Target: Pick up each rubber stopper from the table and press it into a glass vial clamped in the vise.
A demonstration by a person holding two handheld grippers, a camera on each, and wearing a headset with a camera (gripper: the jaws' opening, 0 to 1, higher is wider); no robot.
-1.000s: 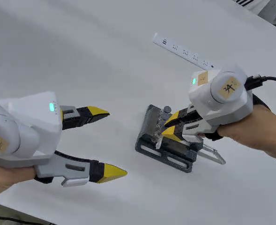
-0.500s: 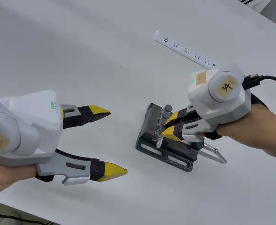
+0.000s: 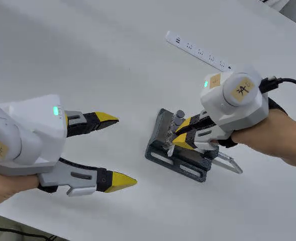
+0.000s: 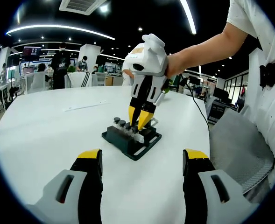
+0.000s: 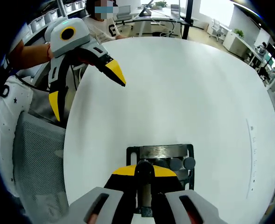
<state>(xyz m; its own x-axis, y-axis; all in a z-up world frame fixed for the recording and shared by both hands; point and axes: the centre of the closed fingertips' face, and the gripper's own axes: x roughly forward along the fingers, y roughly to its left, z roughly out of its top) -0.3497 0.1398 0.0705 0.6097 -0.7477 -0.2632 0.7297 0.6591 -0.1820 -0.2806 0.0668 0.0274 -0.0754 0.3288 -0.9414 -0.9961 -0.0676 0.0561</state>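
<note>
Right gripper view: the right claw (image 5: pixel 144 171) pinches a dark stopper (image 5: pixel 144 166) over the vise (image 5: pixel 161 150) on the tabletop (image 5: pixel 174 84); its jaws hide whether it is seated. Left claw (image 3: pixel 126 149) hangs wide open, empty

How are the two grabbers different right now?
The left gripper has its jaws wide apart with nothing between them; the right gripper has its jaws pinched on a dark stopper. The left gripper hangs over bare table, while the right gripper is down at the vise. Both have yellow tips and white bodies.
</note>
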